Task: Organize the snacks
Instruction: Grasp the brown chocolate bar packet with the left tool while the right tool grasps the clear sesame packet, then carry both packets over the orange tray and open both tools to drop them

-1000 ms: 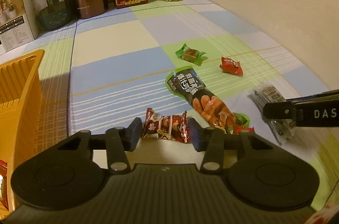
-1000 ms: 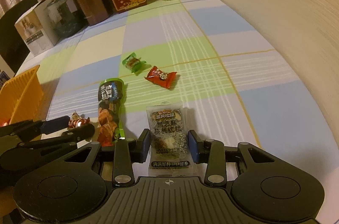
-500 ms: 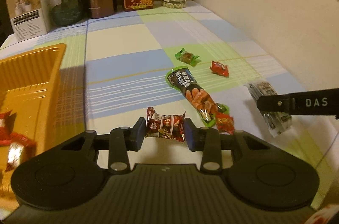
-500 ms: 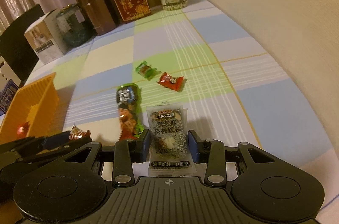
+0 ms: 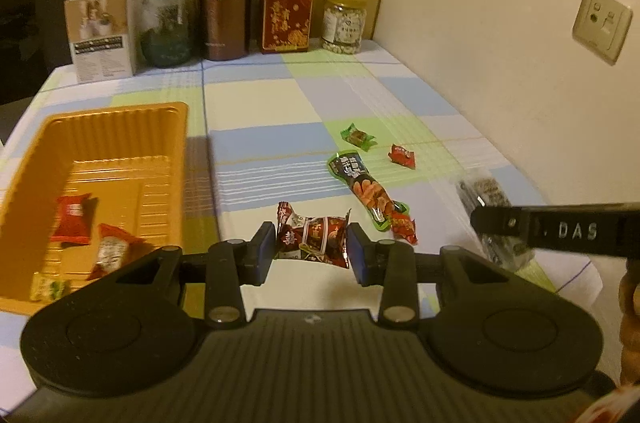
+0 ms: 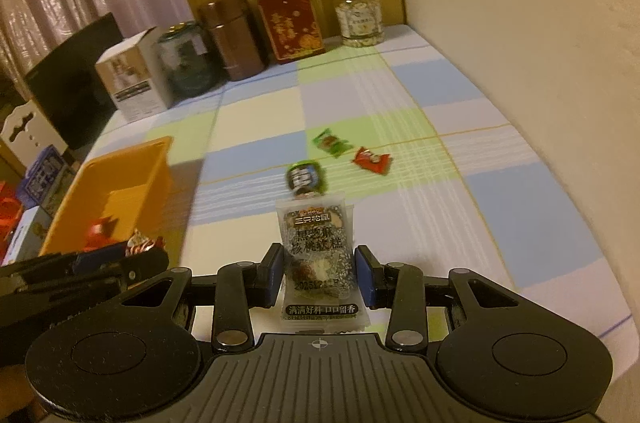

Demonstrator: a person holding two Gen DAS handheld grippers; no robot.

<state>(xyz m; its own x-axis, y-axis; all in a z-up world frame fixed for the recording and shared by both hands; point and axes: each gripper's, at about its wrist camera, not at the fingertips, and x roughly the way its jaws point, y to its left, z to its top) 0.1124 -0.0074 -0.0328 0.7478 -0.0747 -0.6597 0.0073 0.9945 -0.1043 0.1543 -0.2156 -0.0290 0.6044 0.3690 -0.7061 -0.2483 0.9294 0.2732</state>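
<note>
Above the bench's near edge: left gripper [image 5: 311, 248] clamps a dark red wrapped candy [image 5: 312, 237], right gripper [image 6: 319, 273] clamps a sesame-walnut cake packet [image 6: 318, 243]. Orange tray [image 5: 168, 159] at the left edge holds three snacks. Four remain mid-bench near the wall: peanut pouch [image 5: 362, 185], green candy [image 5: 357, 136], two red candies. Path to tray looks open.

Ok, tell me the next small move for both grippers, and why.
Probably carry both leftward over the orange plastic tray before releasing: the left gripper grips a dark red wrapped candy, the right gripper a clear sesame-cake packet, both lifted off the checked tablecloth.
</note>
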